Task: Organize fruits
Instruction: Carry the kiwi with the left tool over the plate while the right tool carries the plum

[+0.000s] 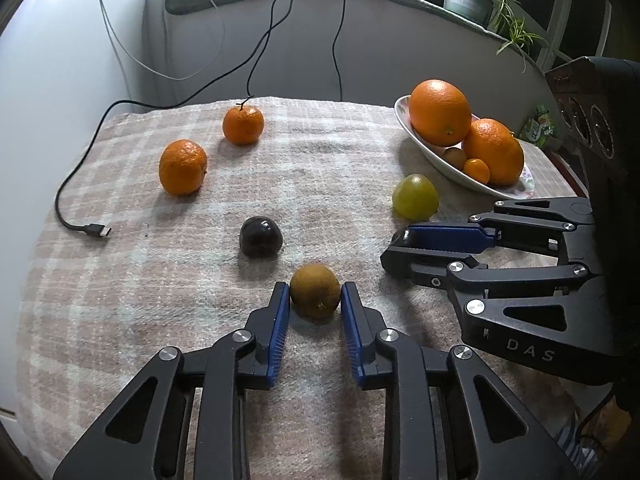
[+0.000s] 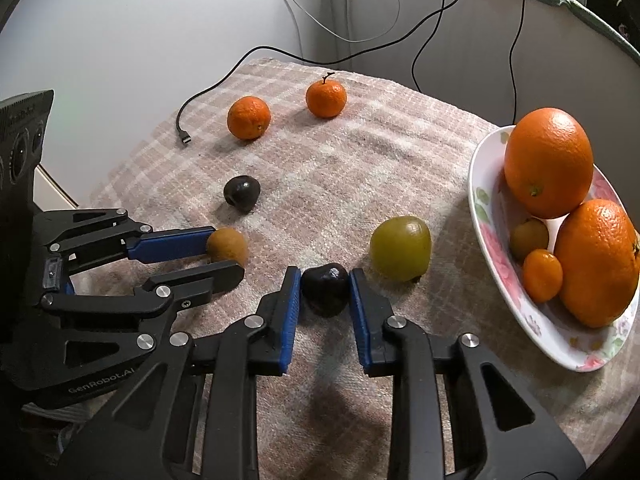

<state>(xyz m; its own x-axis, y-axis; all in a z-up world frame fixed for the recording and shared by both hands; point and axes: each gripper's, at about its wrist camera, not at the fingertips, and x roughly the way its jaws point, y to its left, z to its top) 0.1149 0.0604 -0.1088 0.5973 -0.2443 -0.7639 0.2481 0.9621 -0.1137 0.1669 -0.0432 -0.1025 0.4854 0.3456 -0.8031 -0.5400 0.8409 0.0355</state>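
Observation:
My left gripper (image 1: 315,294) is shut on a brown kiwi-like fruit (image 1: 315,295) resting on the checked cloth; it also shows in the right wrist view (image 2: 227,245). My right gripper (image 2: 325,286) is shut on a dark plum (image 2: 325,289) on the cloth. A second dark plum (image 1: 261,237) lies ahead of the left gripper. A green fruit (image 2: 401,249) sits between the right gripper and the floral dish (image 2: 486,216), which holds two big oranges (image 2: 548,162) and two small fruits. Two mandarins (image 1: 183,167) (image 1: 243,125) lie at the far left.
A black USB cable (image 1: 94,231) lies on the cloth's left side. More cables hang down the wall behind. A potted plant (image 1: 468,0) stands on the ledge at the back right. The cloth (image 1: 320,152) ends close to the dish.

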